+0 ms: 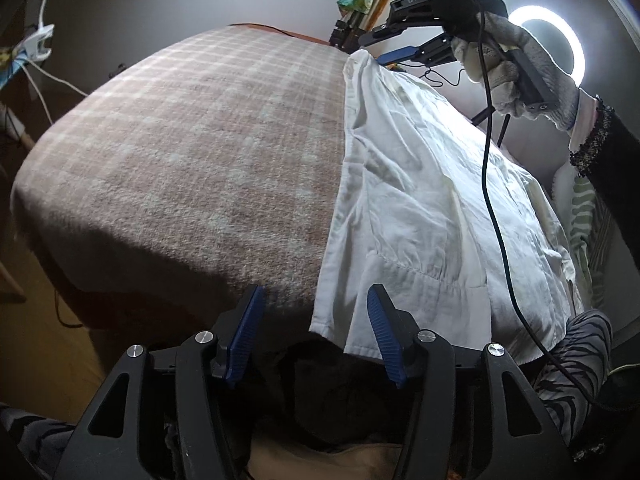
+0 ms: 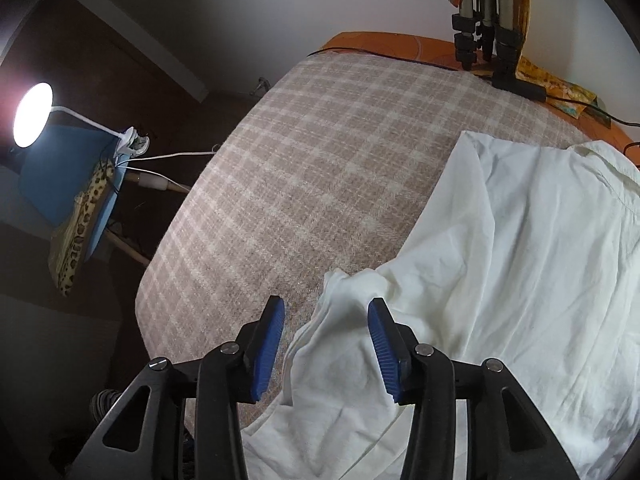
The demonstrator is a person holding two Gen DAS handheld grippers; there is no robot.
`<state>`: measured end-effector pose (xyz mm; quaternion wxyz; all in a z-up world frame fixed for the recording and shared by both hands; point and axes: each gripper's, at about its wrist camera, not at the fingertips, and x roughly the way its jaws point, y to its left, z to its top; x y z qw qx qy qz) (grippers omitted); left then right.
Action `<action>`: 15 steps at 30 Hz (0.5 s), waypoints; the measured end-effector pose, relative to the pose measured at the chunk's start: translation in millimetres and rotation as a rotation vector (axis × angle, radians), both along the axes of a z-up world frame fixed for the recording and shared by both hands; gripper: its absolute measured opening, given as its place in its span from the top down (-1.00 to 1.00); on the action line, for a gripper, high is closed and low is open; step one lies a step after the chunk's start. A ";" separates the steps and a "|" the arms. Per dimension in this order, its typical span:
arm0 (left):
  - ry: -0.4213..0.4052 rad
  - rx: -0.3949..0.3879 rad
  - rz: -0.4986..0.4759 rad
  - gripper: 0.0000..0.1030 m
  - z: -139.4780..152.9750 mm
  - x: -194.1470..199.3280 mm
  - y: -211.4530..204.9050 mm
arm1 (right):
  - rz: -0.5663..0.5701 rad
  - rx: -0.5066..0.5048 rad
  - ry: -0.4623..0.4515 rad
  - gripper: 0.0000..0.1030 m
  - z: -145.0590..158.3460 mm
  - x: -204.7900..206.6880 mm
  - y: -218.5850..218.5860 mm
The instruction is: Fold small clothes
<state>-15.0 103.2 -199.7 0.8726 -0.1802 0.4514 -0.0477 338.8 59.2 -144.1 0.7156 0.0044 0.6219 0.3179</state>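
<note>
1. The left hand-held gripper (image 1: 316,334) hovers released at the near edge of the pink-and-cream plaid blanket-covered counter (image 1: 192,152), the hem just beside it.
2. The white, crumpled cotton shirt (image 1: 420,200) covers the counter's right side; it looks light, limp and best pinched at hem or corners.
3. The right hand-held gripper (image 2: 326,344) is released, a shirt fold between its jaws.

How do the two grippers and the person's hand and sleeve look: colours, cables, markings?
Both grippers, left gripper and right gripper, have black angular frames, silver round bolts and ribbed blue finger pads. The right gripper's body bears pale lettering, a green light and a black cable. The hand wears a grey knitted glove; the sleeve is dark.
</note>
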 end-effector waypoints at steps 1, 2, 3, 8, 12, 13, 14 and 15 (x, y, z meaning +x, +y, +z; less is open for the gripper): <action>0.007 -0.016 -0.001 -0.04 -2.0 0.3 0.8 | -0.006 -0.006 0.005 0.07 -0.7 0.7 1.5; 0.017 -0.030 -0.008 -0.04 -4.6 1.2 0.3 | -0.011 -0.016 0.009 0.06 -2.6 1.6 3.5; 0.028 -0.037 -0.015 -0.04 -7.0 2.0 -0.5 | -0.015 -0.034 0.011 0.05 -7.1 2.4 7.0; 0.057 -0.076 -0.020 -0.04 -16.3 2.8 -2.3 | -0.028 -0.139 0.007 0.13 -37.5 4.8 28.5; 0.064 -0.134 -0.002 -0.03 -18.6 3.0 2.4 | -0.030 -0.205 -0.019 0.35 -53.8 8.2 39.7; 0.062 -0.141 -0.003 0.02 -18.2 1.8 2.2 | -0.028 -0.214 -0.029 0.39 -55.7 8.4 41.5; 0.060 -0.144 0.000 0.03 -17.6 0.6 2.1 | -0.025 -0.223 -0.038 0.49 -56.1 9.0 42.8; 0.056 -0.151 0.003 0.07 -17.5 -0.3 2.4 | -0.023 -0.228 -0.048 0.58 -56.2 8.9 43.1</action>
